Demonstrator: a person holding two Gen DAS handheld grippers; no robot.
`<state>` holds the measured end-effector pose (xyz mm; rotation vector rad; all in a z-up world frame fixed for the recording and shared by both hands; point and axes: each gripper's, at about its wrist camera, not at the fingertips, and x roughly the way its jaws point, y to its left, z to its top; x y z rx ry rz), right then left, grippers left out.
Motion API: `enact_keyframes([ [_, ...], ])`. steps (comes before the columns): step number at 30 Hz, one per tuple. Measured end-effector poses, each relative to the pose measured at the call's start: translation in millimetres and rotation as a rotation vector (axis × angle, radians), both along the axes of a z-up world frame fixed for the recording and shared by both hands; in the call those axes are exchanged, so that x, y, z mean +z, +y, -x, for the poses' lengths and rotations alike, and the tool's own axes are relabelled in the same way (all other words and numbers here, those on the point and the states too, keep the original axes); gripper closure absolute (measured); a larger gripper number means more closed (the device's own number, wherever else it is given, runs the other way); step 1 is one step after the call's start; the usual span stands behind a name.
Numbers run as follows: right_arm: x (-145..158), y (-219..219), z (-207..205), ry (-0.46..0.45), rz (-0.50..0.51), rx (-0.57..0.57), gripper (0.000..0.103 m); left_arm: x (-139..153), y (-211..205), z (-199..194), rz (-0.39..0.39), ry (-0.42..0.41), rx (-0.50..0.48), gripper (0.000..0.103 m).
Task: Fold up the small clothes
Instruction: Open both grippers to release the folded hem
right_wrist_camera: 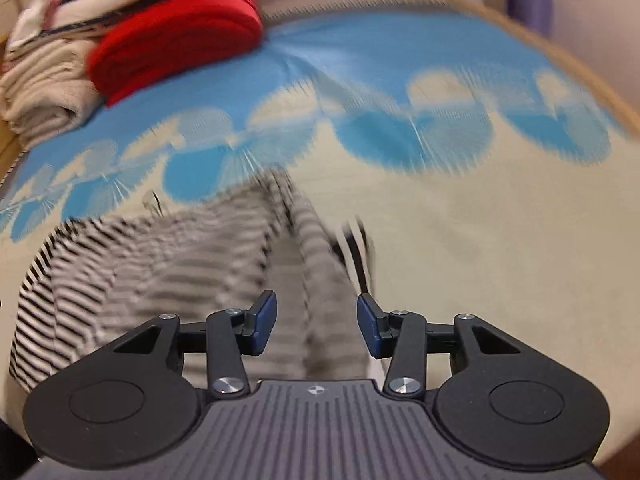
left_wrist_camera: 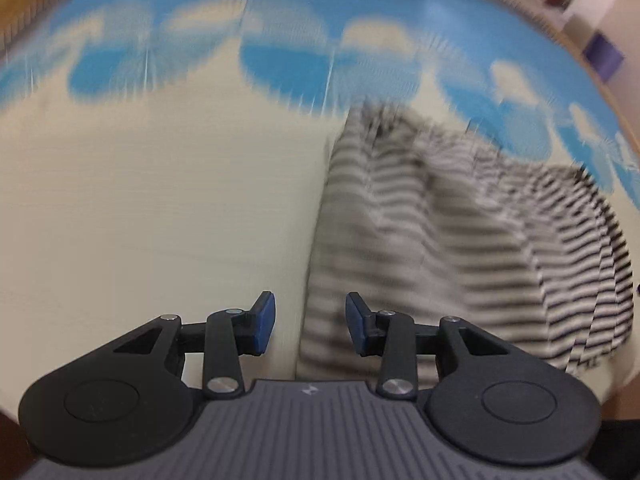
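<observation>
Striped garment, black-and-white in narrow bands, lies on a cloth that is cream in the near part and bright blue with pale round fan-like motifs farther off. In the left wrist view the garment fills the right half of the picture, its left edge running almost straight up from the bottom of the frame, with soft ridges and layered edges at its far right. In the right wrist view the same garment sits at lower left and centre, a raised fold running away from the camera, and a dark cord or strap lies at its right edge. Both pictures are smeared by motion blur, so finer detail of the fabric cannot be told.

The left gripper stands partly open above the garment's left edge; its blue pads have a clear gap between them and press on nothing. The right gripper is likewise partly open over the fold, blue pads apart, nothing clamped.

At the far left of the right wrist view a stack of folded clothes rests on the blue part of the cloth, with a red folded piece lying against it. A purple object stands beyond the cloth's far edge.
</observation>
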<state>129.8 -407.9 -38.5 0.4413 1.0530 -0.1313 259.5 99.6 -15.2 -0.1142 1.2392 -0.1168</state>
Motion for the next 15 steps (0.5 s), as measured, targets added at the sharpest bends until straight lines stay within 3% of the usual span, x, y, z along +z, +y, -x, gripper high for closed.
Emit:
enact_keyframes([
  [2,-12,1,7,0.080,-0.012,0.007,0.057,-7,7,-1,0.014,0.032,0.024,0.060],
  [6,-24,5,12,0.144,-0.024,0.025,0.057,-18,12,-3,0.088,0.105,0.034,0.059],
  [11,-42,13,11,0.257,-0.006,0.065,0.058,-27,0,0,0.031,0.136,-0.018,0.059],
  [13,-45,12,12,0.290,0.004,0.062,0.067,-27,-5,1,0.022,0.131,-0.037,0.060],
  [15,-43,10,12,0.281,-0.009,0.056,0.093,-29,-7,4,0.008,0.125,-0.055,0.062],
])
